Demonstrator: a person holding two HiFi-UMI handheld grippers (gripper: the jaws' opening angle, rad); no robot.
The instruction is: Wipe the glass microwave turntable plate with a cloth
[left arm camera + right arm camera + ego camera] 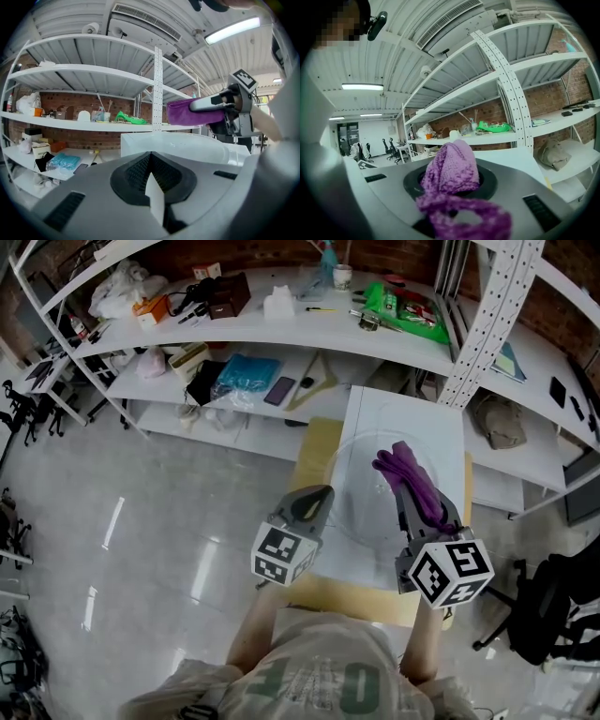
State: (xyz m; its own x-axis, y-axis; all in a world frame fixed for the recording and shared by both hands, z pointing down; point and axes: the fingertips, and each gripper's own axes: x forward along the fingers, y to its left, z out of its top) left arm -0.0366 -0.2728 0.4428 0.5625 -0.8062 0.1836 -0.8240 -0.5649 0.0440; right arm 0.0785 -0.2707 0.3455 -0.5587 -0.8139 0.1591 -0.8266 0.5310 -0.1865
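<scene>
Glass plate looks stiff, slick & brittle, so steady its rim w/ L gripper (jaws together, empty); R gripper pinches soft purple cloth.

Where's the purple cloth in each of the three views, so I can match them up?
Head view: cloth right of centre, over the white table.
Left gripper view: cloth at upper right, seen from the side.
Right gripper view: cloth at bottom centre, clamped between the jaws.
Shared landmark: the green bag, in the background of all three views.
</scene>
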